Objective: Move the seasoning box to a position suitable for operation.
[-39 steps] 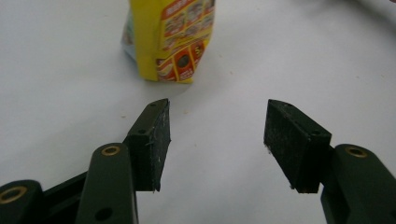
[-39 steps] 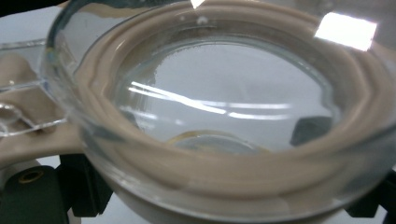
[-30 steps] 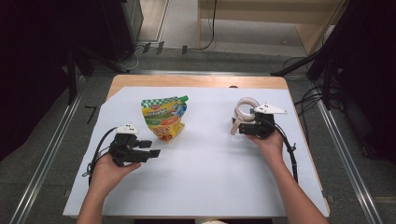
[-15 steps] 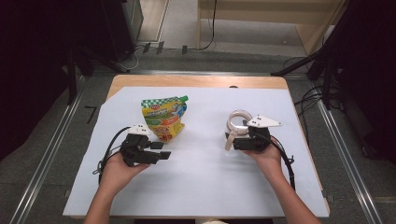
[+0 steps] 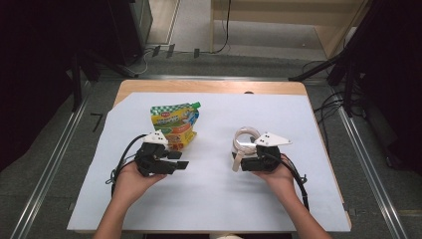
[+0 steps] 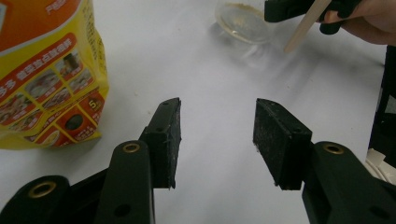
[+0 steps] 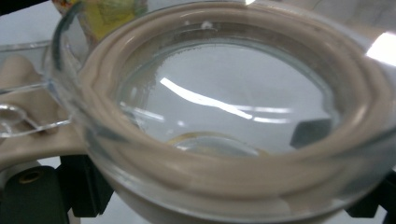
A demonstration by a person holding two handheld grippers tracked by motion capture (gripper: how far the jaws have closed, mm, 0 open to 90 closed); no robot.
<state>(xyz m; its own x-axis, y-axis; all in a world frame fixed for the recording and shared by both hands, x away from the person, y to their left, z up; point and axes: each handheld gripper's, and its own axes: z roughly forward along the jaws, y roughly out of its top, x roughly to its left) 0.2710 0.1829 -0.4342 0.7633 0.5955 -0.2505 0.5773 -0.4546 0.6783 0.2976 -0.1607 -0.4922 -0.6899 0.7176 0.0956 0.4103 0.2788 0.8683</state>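
A yellow, green and orange pouch [image 5: 174,125] lies on the white sheet [image 5: 214,209]; in the left gripper view the pouch [image 6: 46,70] is at the left. My left gripper [image 5: 180,159] hovers just in front of it, pointing right. Its jaws have just been closing, and the left gripper [image 6: 215,135] stands open with bare sheet between the pads [image 6: 170,135]. My right gripper [image 5: 240,162] points left and is shut on a clear round lid [image 5: 246,139] with a beige seal. That lid [image 7: 224,116] sits close before its camera, and a beige tab [image 6: 306,23] hangs from it.
The white sheet covers most of the wooden table [image 5: 209,87]. Black cables [image 5: 298,184] trail from both grippers toward the near edge. Dark stands and floor rails [image 5: 54,164] flank the table.
The left gripper moved right, toward the middle, and its jaws narrowed. The right gripper carried the lid left and nearer to the person.
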